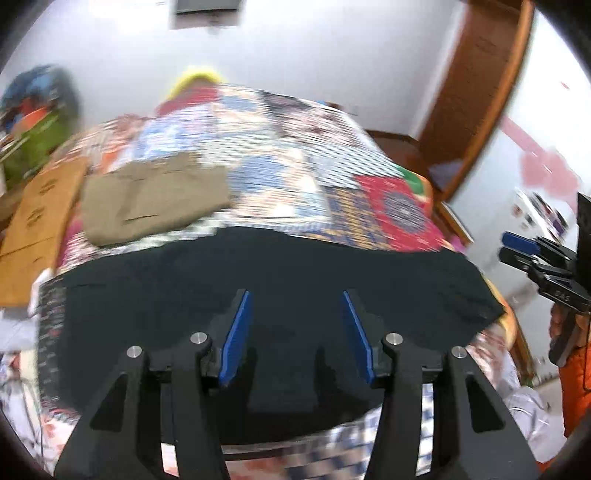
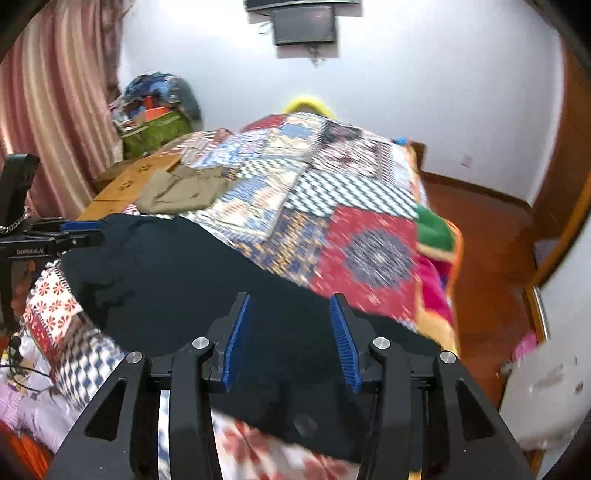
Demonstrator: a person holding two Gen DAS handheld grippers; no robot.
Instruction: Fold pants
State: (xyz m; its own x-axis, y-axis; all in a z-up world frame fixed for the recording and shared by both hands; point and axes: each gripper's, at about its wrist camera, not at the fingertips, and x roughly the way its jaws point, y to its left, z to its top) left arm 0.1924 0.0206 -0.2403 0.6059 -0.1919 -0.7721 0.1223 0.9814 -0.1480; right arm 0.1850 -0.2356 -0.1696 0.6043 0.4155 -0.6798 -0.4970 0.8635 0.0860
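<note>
- The left tool [image 1: 297, 314] has its blue pads standing apart with nothing between them; the dark navy pants [image 1: 258, 280] lie flat below it on the bed.
- The right tool [image 2: 290, 314] is likewise parted and holds nothing, above the near edge of the same pants [image 2: 177, 273].
- The pants rest across the near end of the patchwork quilt [image 2: 332, 229] of red, blue and chequered squares that covers the bed.
- Beyond the pants, a folded khaki garment [image 1: 155, 201] lies on the quilt, beside a flat brown cardboard box [image 1: 33, 221].
- Behind the bed stands a white wall [image 2: 406, 92]; a green bag [image 2: 155, 129] of clutter sits in the corner.
- Only the right wrist view shows the pink striped curtain [image 2: 51, 110], the wooden floor [image 2: 487, 236] and a dark screen [image 2: 304, 26] on the wall.
- Only the left wrist view shows an orange sleeve [image 1: 576, 369] below the right tool.
</note>
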